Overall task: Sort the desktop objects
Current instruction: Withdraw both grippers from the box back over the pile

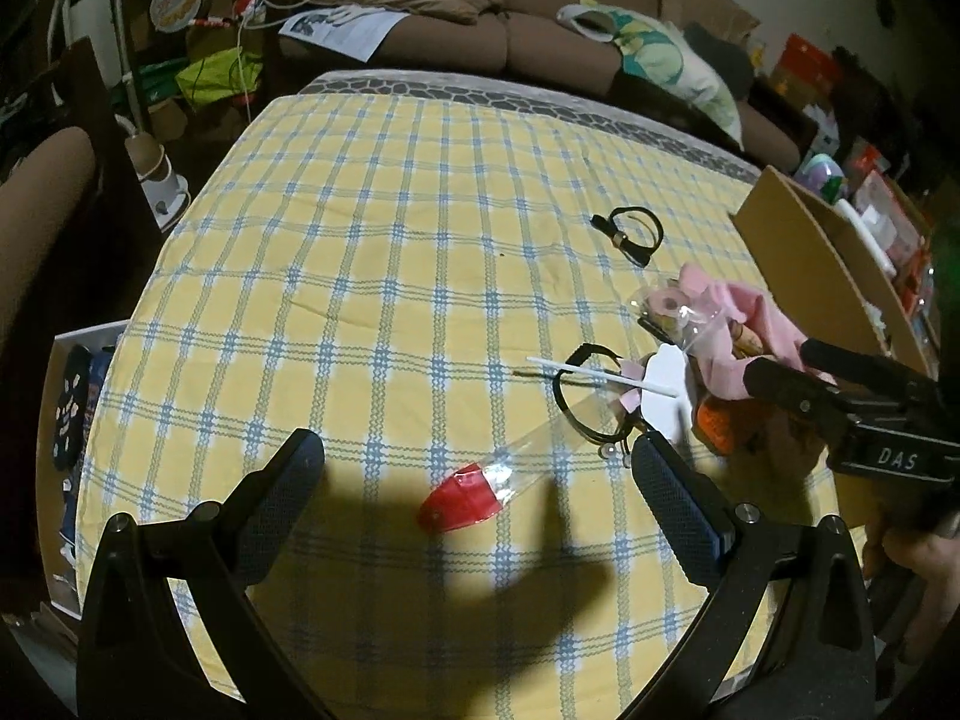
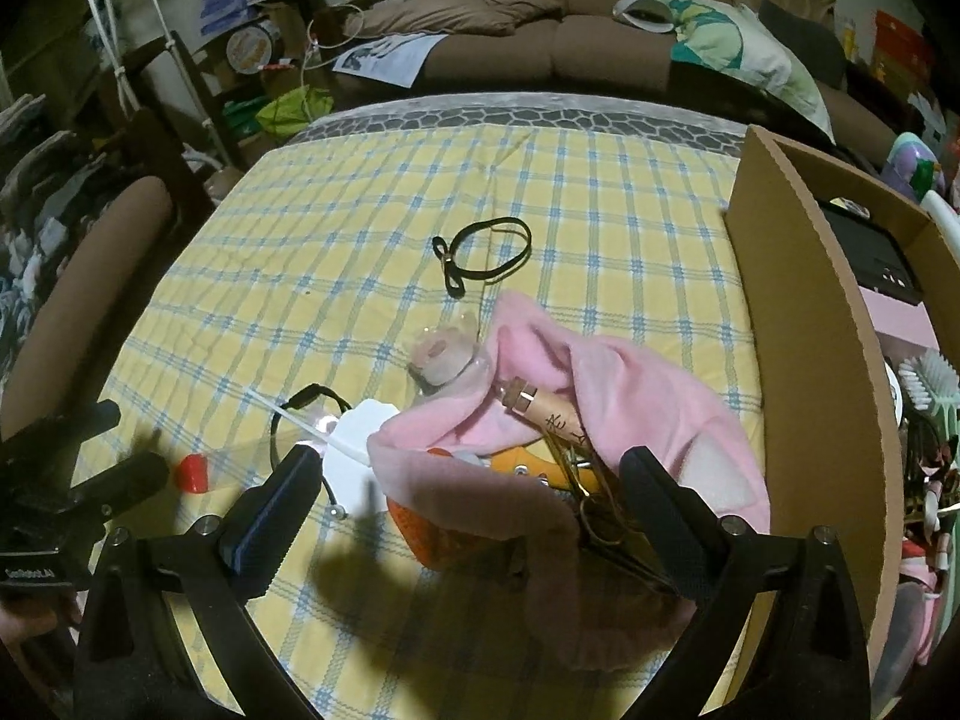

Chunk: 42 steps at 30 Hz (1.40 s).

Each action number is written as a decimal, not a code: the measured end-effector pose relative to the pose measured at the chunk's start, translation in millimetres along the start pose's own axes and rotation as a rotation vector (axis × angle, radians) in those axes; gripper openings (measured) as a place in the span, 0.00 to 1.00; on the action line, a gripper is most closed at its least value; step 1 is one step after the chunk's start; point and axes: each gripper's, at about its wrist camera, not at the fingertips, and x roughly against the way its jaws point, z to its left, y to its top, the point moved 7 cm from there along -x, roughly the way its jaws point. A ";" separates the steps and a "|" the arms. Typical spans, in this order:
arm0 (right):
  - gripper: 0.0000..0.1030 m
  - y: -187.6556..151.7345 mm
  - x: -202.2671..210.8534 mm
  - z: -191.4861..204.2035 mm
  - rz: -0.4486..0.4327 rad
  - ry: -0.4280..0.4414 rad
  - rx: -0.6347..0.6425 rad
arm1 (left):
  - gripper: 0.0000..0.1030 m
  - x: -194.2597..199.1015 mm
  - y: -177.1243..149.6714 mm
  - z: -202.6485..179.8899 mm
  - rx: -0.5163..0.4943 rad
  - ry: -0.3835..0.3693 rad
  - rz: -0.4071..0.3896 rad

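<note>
My left gripper (image 1: 477, 450) is open and empty above a clear wrapper with a red end (image 1: 462, 501), also in the right wrist view (image 2: 193, 473). Beyond it lie a black cord necklace (image 1: 591, 402), a white stick (image 1: 600, 373) and a white card (image 1: 663, 384). My right gripper (image 2: 465, 468) is open over a pile: a pink cloth (image 2: 606, 384), an orange item (image 2: 438, 531), a cork-stoppered tube (image 2: 549, 414) and a clear bag (image 2: 444, 354). A black hair tie (image 2: 486, 252) lies farther back, also in the left wrist view (image 1: 630, 231).
A yellow checked cloth covers the table (image 1: 390, 276). A cardboard box (image 2: 810, 360) holding a brush and other items stands at the right edge. A white box (image 1: 72, 396) sits below the table's left side. A brown sofa (image 2: 570, 30) is behind.
</note>
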 end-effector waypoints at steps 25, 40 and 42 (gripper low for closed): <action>0.95 -93.7 2.7 9.0 -0.025 -0.140 -0.057 | 1.00 -15.4 -83.0 -4.1 -0.028 0.162 0.030; 1.00 -102.5 -4.3 5.2 -0.065 -0.183 -0.039 | 1.00 -13.0 -90.9 -7.9 -0.005 0.202 -0.059; 1.00 -102.6 -4.1 5.3 -0.065 -0.183 -0.039 | 1.00 -13.1 -90.9 -8.3 -0.005 0.202 -0.059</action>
